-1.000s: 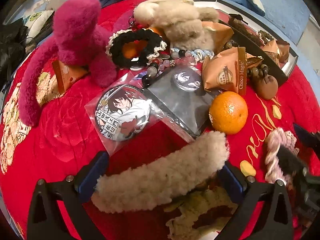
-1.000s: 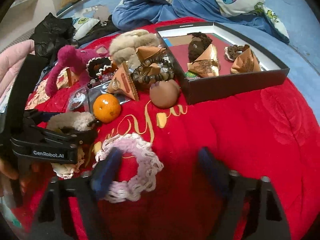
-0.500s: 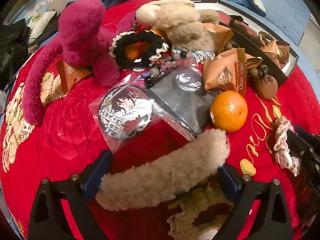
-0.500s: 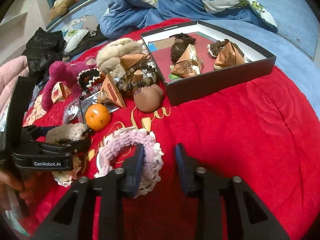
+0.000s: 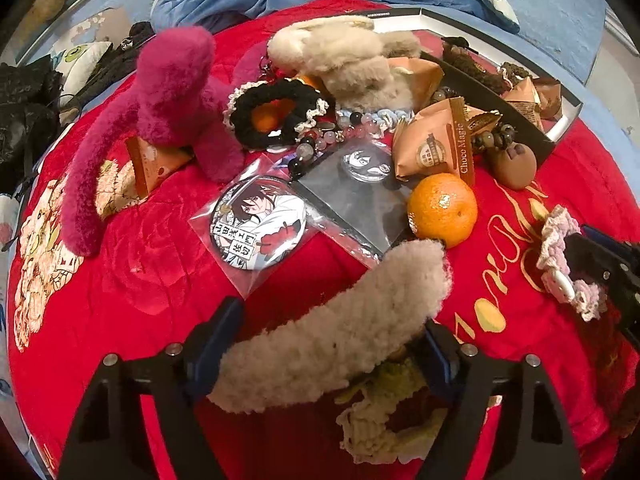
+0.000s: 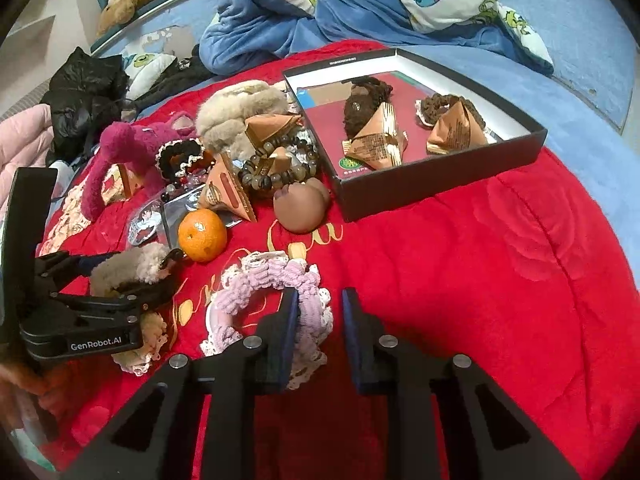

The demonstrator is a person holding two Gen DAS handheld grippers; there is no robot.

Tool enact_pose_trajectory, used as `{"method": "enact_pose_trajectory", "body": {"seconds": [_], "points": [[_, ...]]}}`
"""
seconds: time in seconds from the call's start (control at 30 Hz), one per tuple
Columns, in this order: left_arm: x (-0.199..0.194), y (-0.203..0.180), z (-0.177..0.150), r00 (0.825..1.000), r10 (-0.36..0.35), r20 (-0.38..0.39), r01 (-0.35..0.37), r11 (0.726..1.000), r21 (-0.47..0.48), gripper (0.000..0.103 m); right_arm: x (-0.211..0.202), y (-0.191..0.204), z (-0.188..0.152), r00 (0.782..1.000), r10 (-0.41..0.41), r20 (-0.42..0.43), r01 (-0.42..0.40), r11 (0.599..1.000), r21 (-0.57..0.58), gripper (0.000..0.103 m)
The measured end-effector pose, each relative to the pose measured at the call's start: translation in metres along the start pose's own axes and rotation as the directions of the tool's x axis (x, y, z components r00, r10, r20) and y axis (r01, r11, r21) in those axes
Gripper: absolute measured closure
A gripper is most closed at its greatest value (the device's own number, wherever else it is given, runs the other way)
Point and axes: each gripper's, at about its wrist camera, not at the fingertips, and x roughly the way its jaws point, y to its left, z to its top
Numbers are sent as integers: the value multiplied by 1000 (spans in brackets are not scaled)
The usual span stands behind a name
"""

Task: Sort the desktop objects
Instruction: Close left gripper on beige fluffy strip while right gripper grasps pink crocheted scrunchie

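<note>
A beige fluffy hair band (image 5: 332,336) spans the jaws of my left gripper (image 5: 332,320). They are closing and both pads touch it, holding it just above a cream scrunchie (image 5: 380,420). In the right wrist view the same band (image 6: 128,268) sits in the left gripper (image 6: 160,276) at the left edge. My right gripper (image 6: 319,296) is closing on a pink scrunchie (image 6: 256,284), one finger inside its ring and the band pinched between the pads. The black box (image 6: 440,184) behind holds brown scrunchies and triangular snack packs.
On the red blanket (image 6: 500,280) lie a tangerine (image 5: 442,210), a bagged round badge (image 5: 258,222), a magenta plush (image 5: 168,92), a beige plush (image 5: 352,60), a black scrunchie (image 5: 276,112), a snack pack (image 5: 436,144), a brown paw toy (image 6: 300,208) and a bead bracelet (image 6: 276,176).
The right gripper's jaws went from wide apart to narrow around the pink scrunchie's band. The left gripper narrowed on the fluffy band and rose a little with it.
</note>
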Motion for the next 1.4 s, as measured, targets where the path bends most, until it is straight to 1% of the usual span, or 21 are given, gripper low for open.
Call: {"method": "enact_pose_trajectory", "body": {"seconds": [0.03,0.07,0.23,0.3,0.43,0.47,0.5,0.53,0.57,0.6,0.63,0.67,0.73,0.77,0.97,1.13,1.2,1.3,1.4], "points": [[-3,-1,0,1000,-1,3,1,1000,1,22,-1,0,0,1000,-1,0,1,1000,0,83],[-6,-1,0,1000,-5,7,5,1000,3,34,-3,1,1,1000,-1,6,1,1000,-2,83],[-22,-7,6,1000,-6,23,6,1000,10,36,-11,5,5,1000,10,22,-10,1000,-13,87],[-28,-7,8,999,-16,30,16,1000,8,45,-16,9,8,999,22,36,-21,999,-24,89],[-43,-2,8,998,-36,54,36,999,-4,46,-23,17,13,998,32,55,-29,998,-47,90],[-48,-8,-2,998,-39,57,40,999,-6,46,-25,19,14,998,37,59,-34,998,-52,90],[-52,-8,-2,997,-42,58,42,999,-8,46,-28,23,16,997,42,65,-38,997,-64,90],[-45,7,-7,997,-44,61,44,999,-10,46,-29,25,17,997,43,69,-38,997,-72,90],[-46,14,-11,997,-45,67,46,999,-13,46,-32,31,19,996,50,75,-43,995,-89,90],[-48,12,-13,996,-48,71,49,999,-17,46,-33,33,19,996,51,78,-44,995,-95,91],[-46,5,-27,996,-52,73,54,998,-22,46,-34,35,20,995,53,80,-45,994,-100,91],[-49,7,-27,995,-56,77,59,998,-29,46,-36,37,21,995,58,81,-49,993,-107,91],[-26,7,-29,994,-71,88,74,996,-39,46,-37,40,22,995,62,84,-52,993,-109,91],[-28,8,-28,992,-77,95,82,996,-44,46,-38,41,23,994,69,83,-59,992,-111,91],[-43,11,-20,987,-93,132,100,994,-52,46,-44,44,31,994,54,98,-41,991,-131,91],[-54,11,-16,981,-107,159,117,992,-49,46,-43,29,33,995,36,95,-28,996,-88,91],[-55,12,-16,981,-116,157,126,990,-57,46,-39,20,29,996,35,77,-31,998,-62,91],[-54,11,-18,981,-125,148,136,988,-73,46,-31,11,21,997,57,52,-55,998,-24,90],[-51,12,-23,981,-143,128,157,983,-100,46,-26,8,15,997,70,35,-70,997,-14,88]]}}
